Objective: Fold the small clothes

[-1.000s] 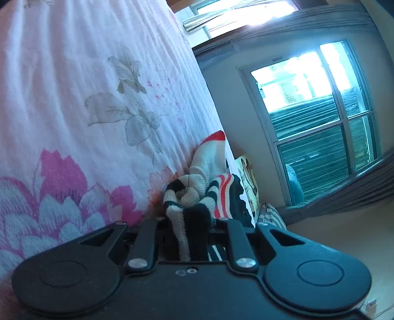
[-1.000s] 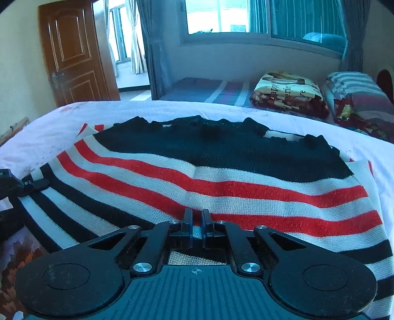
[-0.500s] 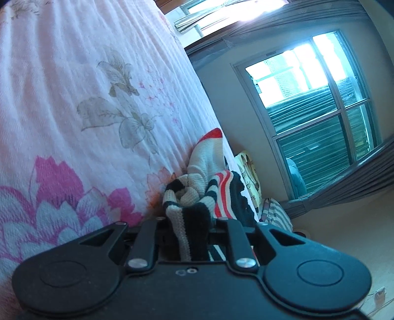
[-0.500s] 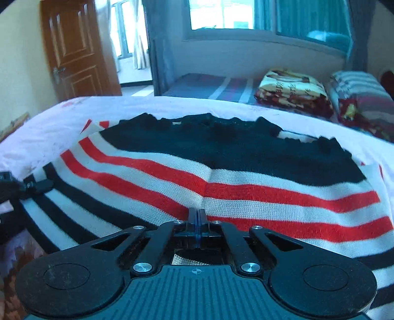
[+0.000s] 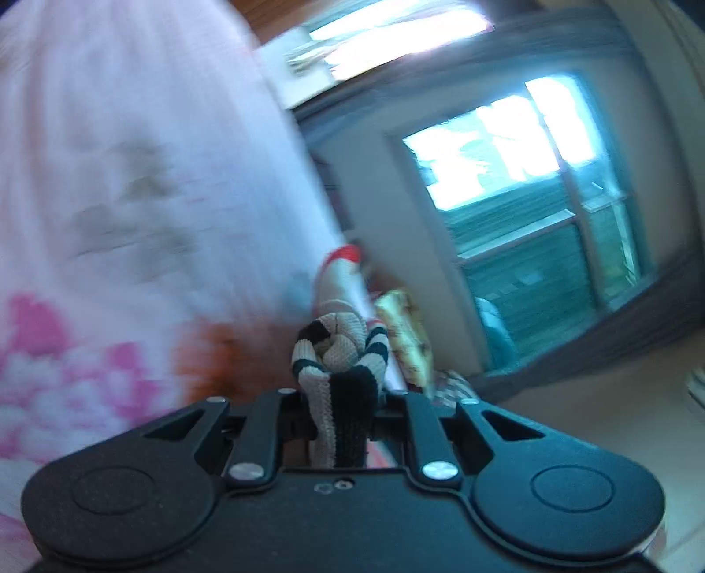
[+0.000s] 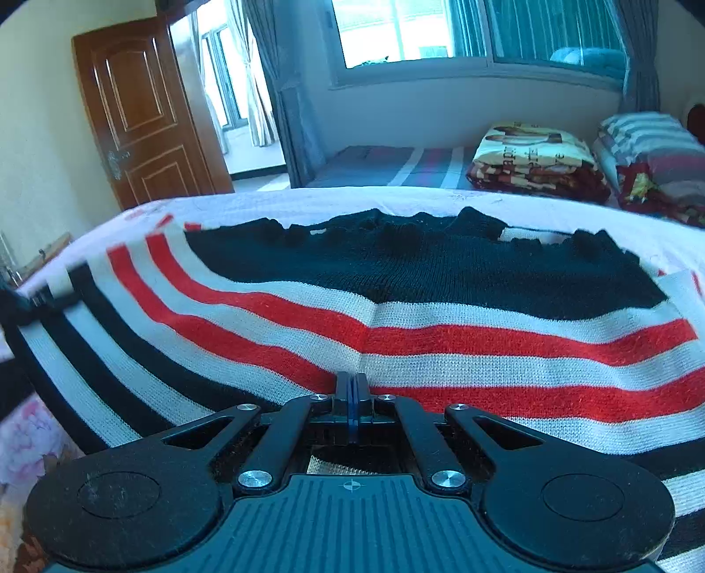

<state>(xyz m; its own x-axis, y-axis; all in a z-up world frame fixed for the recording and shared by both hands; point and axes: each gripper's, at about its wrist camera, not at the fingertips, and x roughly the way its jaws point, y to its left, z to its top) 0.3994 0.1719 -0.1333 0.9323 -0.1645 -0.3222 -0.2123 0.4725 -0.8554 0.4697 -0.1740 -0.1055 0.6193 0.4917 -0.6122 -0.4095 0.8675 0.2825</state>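
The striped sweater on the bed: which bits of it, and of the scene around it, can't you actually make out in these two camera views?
- Striped sweater, right wrist view: near hem hidden behind the right gripper; its right side is cut off by the frame edge.
- Left gripper, left wrist view: fingertips buried in bunched knit.
- Floral bedsheet, left wrist view: pattern smeared by motion blur.
- Folded blanket, right wrist view: its lettering is too small to read.

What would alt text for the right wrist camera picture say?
Black tongs, pressed shut, pinch the near edge of a knitted sweater with black, red and white stripes, spread on a pale bed. Behind are a wooden door, a window and folded blankets.
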